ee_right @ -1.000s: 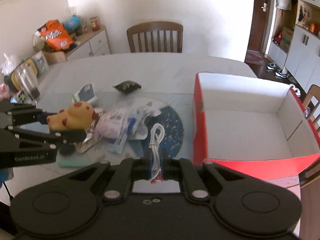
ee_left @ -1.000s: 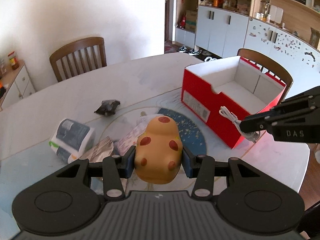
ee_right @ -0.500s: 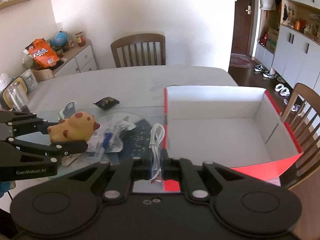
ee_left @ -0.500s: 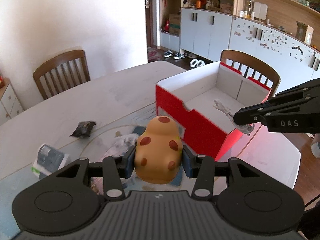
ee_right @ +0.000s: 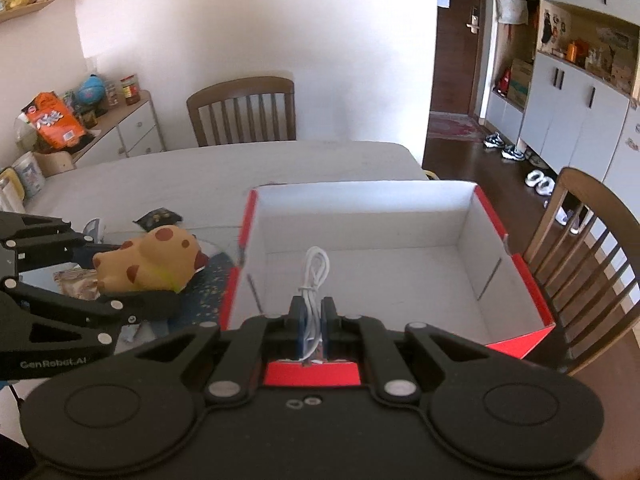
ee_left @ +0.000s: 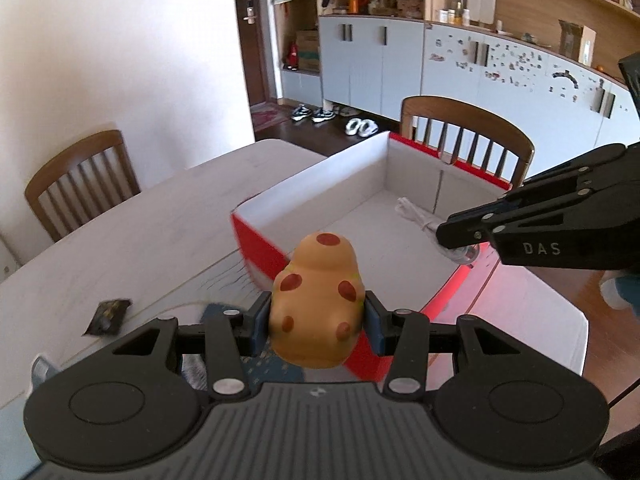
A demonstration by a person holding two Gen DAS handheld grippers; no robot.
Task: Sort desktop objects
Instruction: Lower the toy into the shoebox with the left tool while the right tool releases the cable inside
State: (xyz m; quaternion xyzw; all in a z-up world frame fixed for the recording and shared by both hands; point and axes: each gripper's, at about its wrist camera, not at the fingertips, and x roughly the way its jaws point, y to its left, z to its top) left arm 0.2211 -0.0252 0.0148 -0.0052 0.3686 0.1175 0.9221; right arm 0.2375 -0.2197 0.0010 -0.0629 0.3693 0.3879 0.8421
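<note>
Red cardboard box with white interior [ee_right: 472, 236]: empty, nothing sorted into it yet. Right gripper [ee_right: 311, 320], pinched tight on a coiled white cable [ee_right: 316, 270], hangs over its near edge; left gripper [ee_left: 316, 322], clamping a soft orange toy with brown spots [ee_left: 318, 300], stands just short of the box wall. Left on the pale table [ee_left: 132, 240]: small dark packet [ee_left: 106, 314], loose wrappers [ee_right: 76, 282].

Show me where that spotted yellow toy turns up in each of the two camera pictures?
Left wrist view: spotted yellow toy sits low in the centre, pinched in the left claw.
Right wrist view: the toy is at the left edge, side-on.
Shared landmark: the red box, just beyond the toy in both.
</note>
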